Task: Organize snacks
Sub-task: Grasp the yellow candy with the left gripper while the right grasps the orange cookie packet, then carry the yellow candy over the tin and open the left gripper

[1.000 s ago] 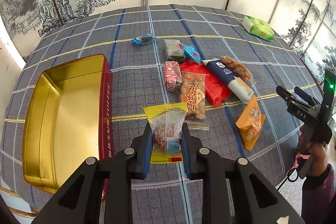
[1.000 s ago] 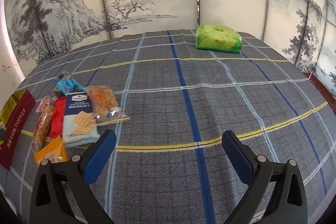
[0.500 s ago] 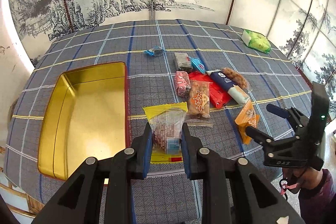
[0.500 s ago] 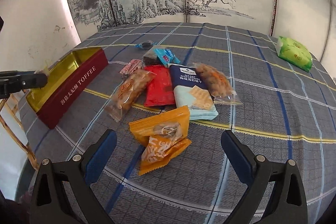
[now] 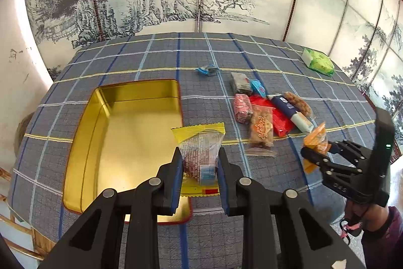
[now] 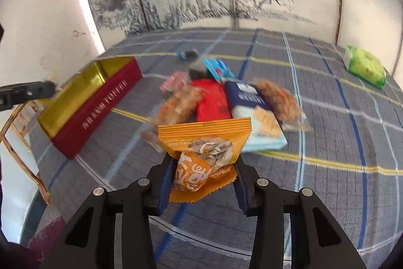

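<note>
My left gripper (image 5: 199,165) is shut on a clear snack packet with yellow ends (image 5: 200,153), held above the right edge of the open gold tin with red sides (image 5: 121,143). My right gripper (image 6: 204,173) is shut on an orange seed packet (image 6: 204,155), lifted above the table; both show at the right in the left wrist view (image 5: 317,150). The tin lies to the left in the right wrist view (image 6: 100,102). A pile of snack packets (image 5: 267,112) lies on the checked cloth, and beyond the orange packet in the right wrist view (image 6: 226,100).
A green packet (image 5: 318,63) lies at the far right of the table, also in the right wrist view (image 6: 365,66). A small blue wrapper (image 5: 206,70) lies behind the pile. A painted screen stands behind the table. A wooden chair (image 6: 22,132) is left of the table.
My right gripper closed on the orange packet and lifted it off the cloth. My left gripper rose and drew back with its packet, now over the tin's right edge.
</note>
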Demonstrator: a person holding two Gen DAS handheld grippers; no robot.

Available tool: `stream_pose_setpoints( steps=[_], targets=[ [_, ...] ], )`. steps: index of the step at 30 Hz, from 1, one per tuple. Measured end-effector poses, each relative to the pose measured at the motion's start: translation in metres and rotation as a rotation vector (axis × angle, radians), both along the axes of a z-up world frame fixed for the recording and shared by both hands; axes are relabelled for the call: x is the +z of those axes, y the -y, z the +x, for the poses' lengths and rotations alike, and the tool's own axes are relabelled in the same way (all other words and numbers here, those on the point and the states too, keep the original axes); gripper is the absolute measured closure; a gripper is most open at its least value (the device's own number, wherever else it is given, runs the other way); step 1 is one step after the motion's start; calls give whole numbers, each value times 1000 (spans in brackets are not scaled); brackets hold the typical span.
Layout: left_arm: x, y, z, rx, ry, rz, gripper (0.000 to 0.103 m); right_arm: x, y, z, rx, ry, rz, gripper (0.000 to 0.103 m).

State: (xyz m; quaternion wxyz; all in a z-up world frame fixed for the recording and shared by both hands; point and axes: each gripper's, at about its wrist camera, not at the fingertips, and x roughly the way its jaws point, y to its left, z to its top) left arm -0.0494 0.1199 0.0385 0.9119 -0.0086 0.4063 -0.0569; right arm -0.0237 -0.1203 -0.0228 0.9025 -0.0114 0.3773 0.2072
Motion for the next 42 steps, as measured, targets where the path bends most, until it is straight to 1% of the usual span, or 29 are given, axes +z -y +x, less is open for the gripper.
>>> stream_pose_setpoints(
  steps=[5, 8, 14, 30, 36, 42],
  targets=[
    [-5, -15, 1, 30, 5, 5, 81, 13, -28, -6, 31, 58, 10, 60],
    [-6, -24, 2, 50, 15, 25, 81, 13, -44, -6, 39, 60, 18, 60],
    [-10, -42, 3, 77, 25, 49, 81, 12, -68, -11, 75, 57, 1, 60],
    [-23, -80, 17, 120, 35, 101, 81, 12, -90, -18, 97, 55, -33, 60],
    [-31, -94, 32, 133, 23, 132, 81, 13, -98, -19, 106, 58, -49, 60],
    [-40, -106, 45, 148, 5, 136, 81, 12, -101, -19, 108, 57, -57, 60]
  ],
)
